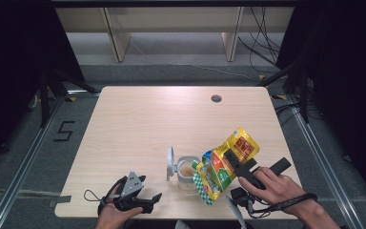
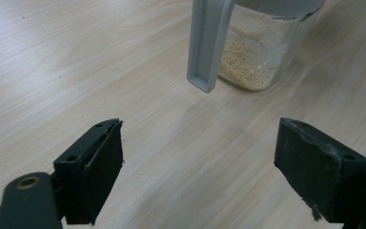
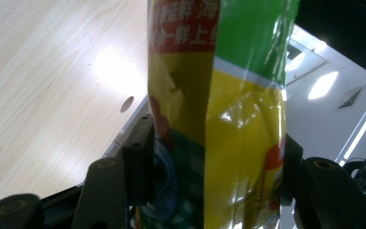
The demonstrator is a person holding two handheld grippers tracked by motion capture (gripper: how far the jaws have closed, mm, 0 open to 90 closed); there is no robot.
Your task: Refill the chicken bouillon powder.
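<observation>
We see our left gripper (image 1: 145,198) is black, with a grey three-cornered plate on top and a thin black cable looping behind; its two flat pads (image 2: 102,167) are matte and a little frayed. Our right gripper (image 1: 232,160) is black too, with a thick cable; round rivets show on its links.
</observation>
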